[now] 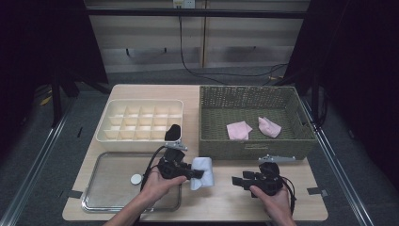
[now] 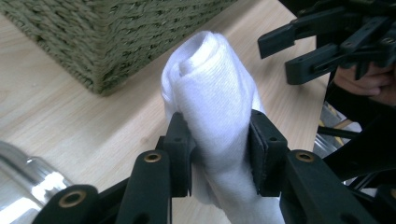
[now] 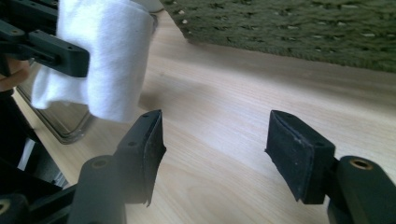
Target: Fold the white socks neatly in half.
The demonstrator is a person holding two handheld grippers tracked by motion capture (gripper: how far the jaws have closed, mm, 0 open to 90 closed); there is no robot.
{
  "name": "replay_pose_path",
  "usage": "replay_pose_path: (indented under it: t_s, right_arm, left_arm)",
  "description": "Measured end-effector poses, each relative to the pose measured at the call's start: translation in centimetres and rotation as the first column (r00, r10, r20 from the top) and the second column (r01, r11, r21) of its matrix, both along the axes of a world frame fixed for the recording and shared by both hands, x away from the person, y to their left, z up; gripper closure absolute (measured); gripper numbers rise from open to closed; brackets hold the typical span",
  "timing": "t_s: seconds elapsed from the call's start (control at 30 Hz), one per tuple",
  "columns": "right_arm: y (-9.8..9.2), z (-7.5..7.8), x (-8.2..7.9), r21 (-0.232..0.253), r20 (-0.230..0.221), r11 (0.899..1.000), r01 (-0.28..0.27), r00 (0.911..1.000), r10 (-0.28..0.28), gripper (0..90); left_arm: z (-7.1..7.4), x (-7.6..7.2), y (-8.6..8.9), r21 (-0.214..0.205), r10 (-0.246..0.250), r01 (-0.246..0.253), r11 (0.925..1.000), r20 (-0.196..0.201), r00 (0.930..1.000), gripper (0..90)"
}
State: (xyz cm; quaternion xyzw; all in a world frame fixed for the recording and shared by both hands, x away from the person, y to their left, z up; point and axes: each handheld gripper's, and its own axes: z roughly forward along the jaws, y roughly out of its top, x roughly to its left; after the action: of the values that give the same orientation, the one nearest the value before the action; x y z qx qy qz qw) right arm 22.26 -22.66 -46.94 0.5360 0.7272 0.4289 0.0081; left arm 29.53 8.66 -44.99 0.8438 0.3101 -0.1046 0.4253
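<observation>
A rolled white cloth (image 1: 203, 172) hangs just above the wooden table in front of the green basket. My left gripper (image 1: 196, 173) is shut on it, and in the left gripper view the pads (image 2: 180, 149) press both sides of the roll (image 2: 210, 88). My right gripper (image 1: 236, 181) sits a short way to the right of the cloth, pointing left toward it. Its jaws stand open with nothing between them (image 3: 215, 140), only bare tabletop. The right gripper view has the cloth (image 3: 102, 56) at upper left. The right gripper (image 2: 322, 46) appears at upper right in the left gripper view.
A woven green basket (image 1: 254, 146) at the back right holds two pink cloths (image 1: 238, 130) (image 1: 269, 127). A cream divided box (image 1: 141, 121) stands at the back left with a black object (image 1: 172, 133) by its corner. A metal tray (image 1: 113, 181) with a small white disc (image 1: 136, 179) lies front left.
</observation>
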Motion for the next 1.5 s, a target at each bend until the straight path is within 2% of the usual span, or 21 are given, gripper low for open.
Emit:
replay_pose_path:
  t_s: [0.07, 0.13, 0.2, 0.27, 0.4, 0.47, 0.53, 0.7, 0.77, 0.83, 1.03, 1.17, 1.5]
  right_arm:
    - [0.0, 0.0, 0.0, 0.005, -0.001, 1.0, 0.006, 1.0, -0.006, 36.1]
    - [-0.1, 0.0, 0.1, 0.002, -0.003, 1.0, 0.008, 1.0, -0.008, 36.0]
    - [-0.2, 0.0, 0.1, 0.0, -0.002, 1.0, 0.012, 0.9999, -0.012, 36.0]
    - [-0.3, 0.1, 0.0, 0.005, -0.001, 1.0, 0.018, 0.9998, -0.018, 36.0]
    - [-0.8, 0.1, -0.1, 0.0, -0.002, 1.0, 0.026, 0.9997, -0.026, 36.0]
    - [-1.0, -0.1, 0.0, 0.0, -0.007, 1.0, 0.028, 0.9996, -0.028, 36.0]
    - [-1.1, -0.1, 0.0, 0.0, -0.012, 1.0, 0.032, 0.9994, -0.032, 36.0]
    - [-1.1, -0.1, -0.1, 0.003, -0.009, 0.999, 0.034, 0.9994, -0.034, 35.9]
    - [-1.2, -0.2, 0.0, 0.003, -0.008, 0.999, 0.033, 0.9994, -0.033, 36.0]
    - [-1.3, -0.2, 0.0, 0.005, -0.016, 1.0, 0.031, 0.9994, -0.031, 36.0]
    - [-1.3, -0.3, 0.1, 0.002, -0.022, 0.999, 0.032, 0.9992, -0.032, 36.0]
    - [-1.4, -0.3, 0.1, 0.003, -0.023, 0.999, 0.039, 0.999, -0.039, 36.0]
    - [-1.6, -0.2, 0.3, 0.009, -0.023, 0.999, 0.044, 0.9988, -0.044, 35.9]
  left_arm:
    - [0.1, 0.0, 0.5, -0.005, 0.011, -0.011, 0.9999, 0.003, 0.9999, 65.0]
    - [0.2, -0.1, 1.1, 0.007, 0.017, -0.017, 0.9998, 0.008, 0.9998, 65.0]
    - [0.1, 0.0, 1.6, -0.007, 0.028, -0.028, 0.9996, -0.003, 0.9996, 65.0]
    - [0.4, 0.2, 2.1, 0.002, 0.028, -0.028, 0.9996, 0.006, 0.9996, 65.0]
    - [1.0, 0.6, 3.2, -0.029, 0.049, -0.049, 0.9984, 0.007, 0.9988, 65.0]
    - [1.0, 0.7, 3.6, -0.02, 0.05, -0.049, 0.9986, 0.006, 0.9988, 65.0]
    - [1.0, 0.7, 3.9, -0.03, 0.056, -0.056, 0.998, -0.003, 0.9984, 65.0]
    - [1.8, 1.1, 4.9, -0.034, 0.069, -0.069, 0.997, 0.021, 0.9974, 65.0]
    - [2.1, 1.3, 5.4, -0.046, 0.088, -0.086, 0.9952, 0.03, 0.9957, 65.0]
    - [2.2, 1.5, 6.0, -0.041, 0.109, -0.107, 0.9934, 0.035, 0.9935, 65.0]
    - [2.0, 2.1, 6.6, -0.037, 0.131, -0.13, 0.9909, 0.025, 0.9911, 65.0]
    - [2.4, 2.0, 6.7, -0.033, 0.125, -0.124, 0.9918, 0.032, 0.9917, 65.0]
    - [3.0, 2.2, 7.7, -0.042, 0.154, -0.151, 0.9875, 0.051, 0.9868, 65.0]
